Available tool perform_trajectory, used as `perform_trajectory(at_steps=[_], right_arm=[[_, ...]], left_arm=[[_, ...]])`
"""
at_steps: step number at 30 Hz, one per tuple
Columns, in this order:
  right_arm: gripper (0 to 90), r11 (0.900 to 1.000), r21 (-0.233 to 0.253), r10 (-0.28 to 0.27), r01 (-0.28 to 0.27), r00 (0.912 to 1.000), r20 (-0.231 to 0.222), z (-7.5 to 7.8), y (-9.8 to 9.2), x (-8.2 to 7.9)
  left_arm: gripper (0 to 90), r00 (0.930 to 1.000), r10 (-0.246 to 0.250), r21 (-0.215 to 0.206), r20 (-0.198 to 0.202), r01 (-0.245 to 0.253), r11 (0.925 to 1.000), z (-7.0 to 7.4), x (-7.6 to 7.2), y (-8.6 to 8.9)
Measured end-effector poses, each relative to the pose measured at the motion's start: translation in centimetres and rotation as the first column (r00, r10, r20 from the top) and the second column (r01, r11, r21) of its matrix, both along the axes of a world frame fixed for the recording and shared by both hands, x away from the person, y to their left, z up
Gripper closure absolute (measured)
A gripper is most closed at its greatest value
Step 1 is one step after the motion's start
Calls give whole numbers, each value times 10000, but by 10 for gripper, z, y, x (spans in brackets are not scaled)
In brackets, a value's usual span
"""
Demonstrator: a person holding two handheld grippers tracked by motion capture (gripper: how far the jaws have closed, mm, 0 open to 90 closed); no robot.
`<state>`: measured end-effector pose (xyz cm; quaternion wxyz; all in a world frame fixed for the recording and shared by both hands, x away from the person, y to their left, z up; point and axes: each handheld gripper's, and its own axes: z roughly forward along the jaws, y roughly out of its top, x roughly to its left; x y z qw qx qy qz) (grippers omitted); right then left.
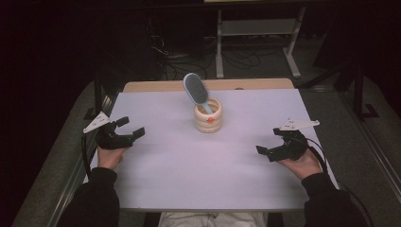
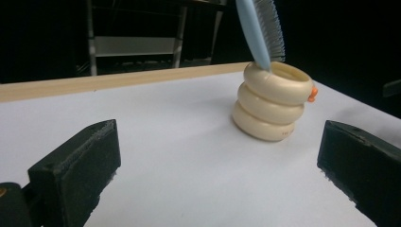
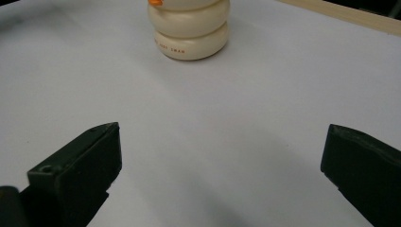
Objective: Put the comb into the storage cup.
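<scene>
With the hairbrush (image 1: 196,88) standing in the cream holder (image 1: 208,118) well beyond both wide-open, empty grippers, left gripper (image 1: 129,127) and right gripper (image 1: 268,141), any further handling looks unstarted.

Table (image 1: 179,161) with a white top and a bare wooden strip along its far edge. A cream holder (image 1: 208,118) of three stacked rings, with a small orange knob on its side, stands upright on the white surface, toward the far edge and near mid-width.
</scene>
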<state>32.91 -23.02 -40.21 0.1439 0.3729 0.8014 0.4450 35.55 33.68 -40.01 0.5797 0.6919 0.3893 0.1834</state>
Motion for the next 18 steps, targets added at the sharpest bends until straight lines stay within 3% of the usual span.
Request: perform_trajectory(at_steps=[18], right_arm=[[0, 9989, 255, -392, 387, 9990, 220, 3, -12, -3]], left_arm=[[0, 9981, 499, -163, 358, -494, 9986, 1, -29, 15]])
